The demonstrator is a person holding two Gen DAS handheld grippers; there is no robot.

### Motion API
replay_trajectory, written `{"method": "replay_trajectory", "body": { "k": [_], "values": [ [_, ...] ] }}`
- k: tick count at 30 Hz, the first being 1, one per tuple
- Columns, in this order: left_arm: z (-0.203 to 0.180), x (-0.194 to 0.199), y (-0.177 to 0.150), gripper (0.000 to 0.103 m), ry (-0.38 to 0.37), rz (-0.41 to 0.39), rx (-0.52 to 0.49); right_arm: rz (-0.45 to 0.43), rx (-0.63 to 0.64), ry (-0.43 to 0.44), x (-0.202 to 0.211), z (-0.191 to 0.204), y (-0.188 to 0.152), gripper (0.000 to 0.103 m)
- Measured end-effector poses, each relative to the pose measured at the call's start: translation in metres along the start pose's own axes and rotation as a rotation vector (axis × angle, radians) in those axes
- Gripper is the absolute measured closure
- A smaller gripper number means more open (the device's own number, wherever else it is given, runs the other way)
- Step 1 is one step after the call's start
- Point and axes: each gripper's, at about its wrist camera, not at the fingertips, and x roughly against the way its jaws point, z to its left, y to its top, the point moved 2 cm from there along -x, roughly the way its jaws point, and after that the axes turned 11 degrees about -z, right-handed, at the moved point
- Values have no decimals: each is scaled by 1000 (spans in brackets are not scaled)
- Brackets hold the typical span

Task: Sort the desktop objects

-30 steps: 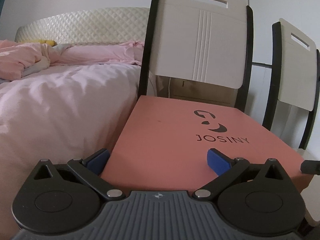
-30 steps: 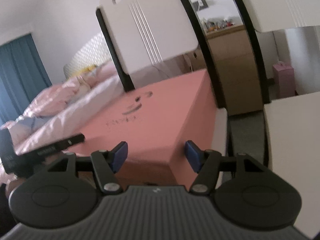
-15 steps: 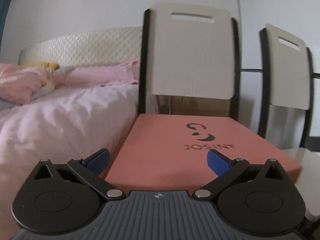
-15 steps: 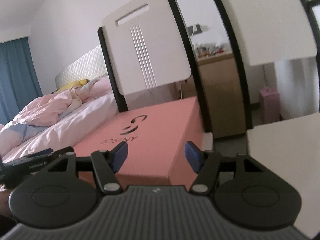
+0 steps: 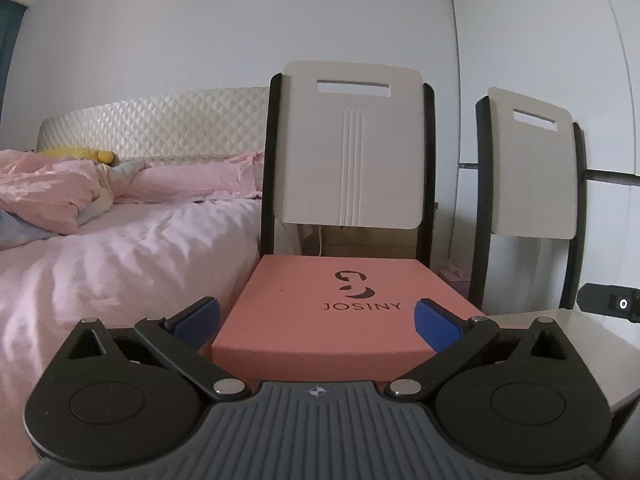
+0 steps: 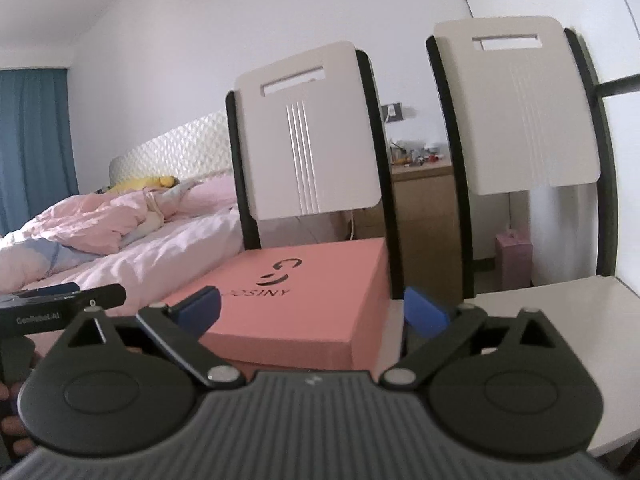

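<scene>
A: Two grippers are up in front of us, and both have their fingers spread wide with nothing between them. Our left gripper (image 5: 316, 322) faces the pink box (image 5: 340, 304) head on; the blue pads (image 5: 196, 322) frame the box's near end in the left wrist view, but we see no contact.

B: We agree. Our right gripper (image 6: 312, 312) looks at the same pink box (image 6: 304, 300) from its right front corner, fingers equally parted, holding nothing. Its blue pads (image 6: 424, 314) sit short of the box.

A: Where does the box rest? We see it lying flat on the seat of the nearer chair (image 5: 352, 148), its printed "JOSINY" lid up, just beside the bed (image 5: 120, 264) with its pink bedding.

B: And a second chair (image 6: 516, 108) stands to the right, its white seat bare in our right wrist view. Behind the chairs we make out a wooden cabinet (image 6: 420, 200) with small items on top, too small for us to name.

A: At the right edge of the left wrist view, part of the other gripper's black body shows.
</scene>
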Motion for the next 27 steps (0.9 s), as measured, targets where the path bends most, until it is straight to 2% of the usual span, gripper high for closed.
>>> {"method": "replay_trajectory", "body": {
  "k": [1, 7, 14, 17, 23, 27],
  "values": [
    [-2, 4, 1, 0, -3, -6, 6, -4, 7, -3, 4, 1, 1, 0],
    [-13, 22, 9, 0, -30, -46, 27, -15, 42, -23, 21, 8, 0, 0],
    [-13, 22, -3, 0, -59, -111, -25, -22, -37, -16, 25, 14, -10, 0],
    [-6, 16, -15, 0, -65, -107, -38, -36, -33, -49, 24, 18, -15, 0],
    [9, 4, -23, 0, -31, -76, 3, -97, -8, -146, 21, 18, -20, 0],
    [13, 2, -25, 0, 3, -69, 15, -84, 5, -166, 12, 17, -24, 0]
  ]
}}
